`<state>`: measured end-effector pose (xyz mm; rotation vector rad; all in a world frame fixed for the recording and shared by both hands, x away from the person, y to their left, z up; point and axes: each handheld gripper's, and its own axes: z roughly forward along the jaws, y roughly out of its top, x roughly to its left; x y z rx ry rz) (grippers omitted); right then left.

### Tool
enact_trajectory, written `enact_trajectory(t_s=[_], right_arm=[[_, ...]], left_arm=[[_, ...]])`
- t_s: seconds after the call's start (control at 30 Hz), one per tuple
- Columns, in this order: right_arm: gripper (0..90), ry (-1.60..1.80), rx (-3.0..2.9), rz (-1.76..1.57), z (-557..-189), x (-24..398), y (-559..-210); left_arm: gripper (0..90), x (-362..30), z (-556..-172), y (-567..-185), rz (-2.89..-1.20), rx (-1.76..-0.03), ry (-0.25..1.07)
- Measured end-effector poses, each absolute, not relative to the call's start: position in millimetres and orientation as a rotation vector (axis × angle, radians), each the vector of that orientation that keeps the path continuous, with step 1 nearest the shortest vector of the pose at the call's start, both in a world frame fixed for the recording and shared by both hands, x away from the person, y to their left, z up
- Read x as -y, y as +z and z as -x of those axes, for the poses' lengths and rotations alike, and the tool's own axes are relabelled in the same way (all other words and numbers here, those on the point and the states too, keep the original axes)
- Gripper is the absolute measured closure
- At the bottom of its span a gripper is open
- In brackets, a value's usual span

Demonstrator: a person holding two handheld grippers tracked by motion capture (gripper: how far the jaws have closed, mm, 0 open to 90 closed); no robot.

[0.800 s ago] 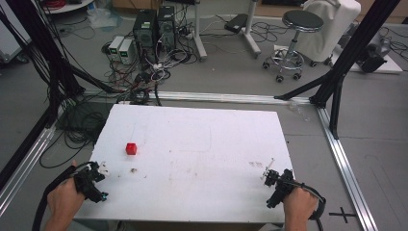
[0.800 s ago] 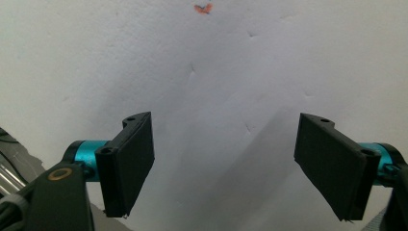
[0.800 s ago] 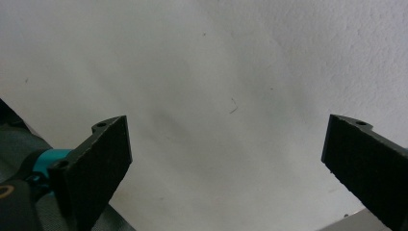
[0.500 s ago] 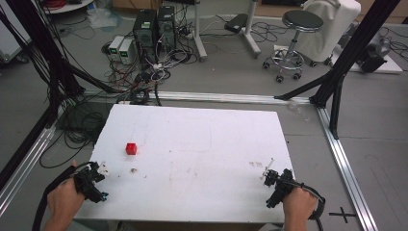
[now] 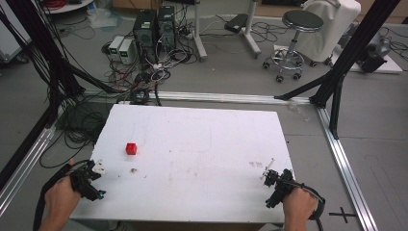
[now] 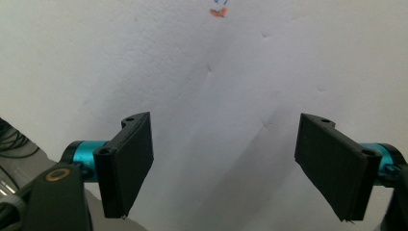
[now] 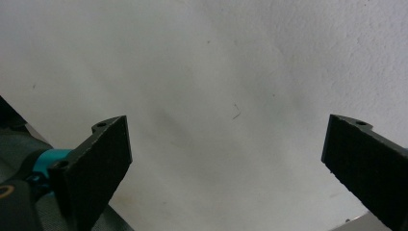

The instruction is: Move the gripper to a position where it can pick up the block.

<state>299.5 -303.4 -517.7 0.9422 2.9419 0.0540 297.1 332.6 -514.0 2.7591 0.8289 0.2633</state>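
At near desk corners, left gripper and right gripper sit parked, jaws spread, empty; likely start pose. Red cube nearest left.

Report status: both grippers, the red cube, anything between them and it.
Left gripper open, empty, near-left table edge. Right gripper open, empty, near-right corner. Red cube untouched, nearer the left gripper. Nothing in the way.

right gripper | jaws wide apart, nothing between | white table beneath
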Motion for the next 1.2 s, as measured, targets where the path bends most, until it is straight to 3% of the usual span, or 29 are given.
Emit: enact_trajectory(t_s=[0.3,1.03,1.2], right_arm=[[2.6,0.076,-2.943,-0.95,-298.6,303.0,-519.4],[2.6,0.08,-2.958,-0.933,-301.1,299.8,-523.1],[2.6,0.082,-2.96,-0.935,-301.2,300.5,-523.8]], left_arm=[[21.7,-336.3,-308.9,-512.1,-2.742,-0.692,0.287],[22.1,-325.9,-375.5,-485.7,-2.96,-0.314,0.117],[22.1,-323.7,-389.3,-471.7,-3.005,-0.118,0.087]])
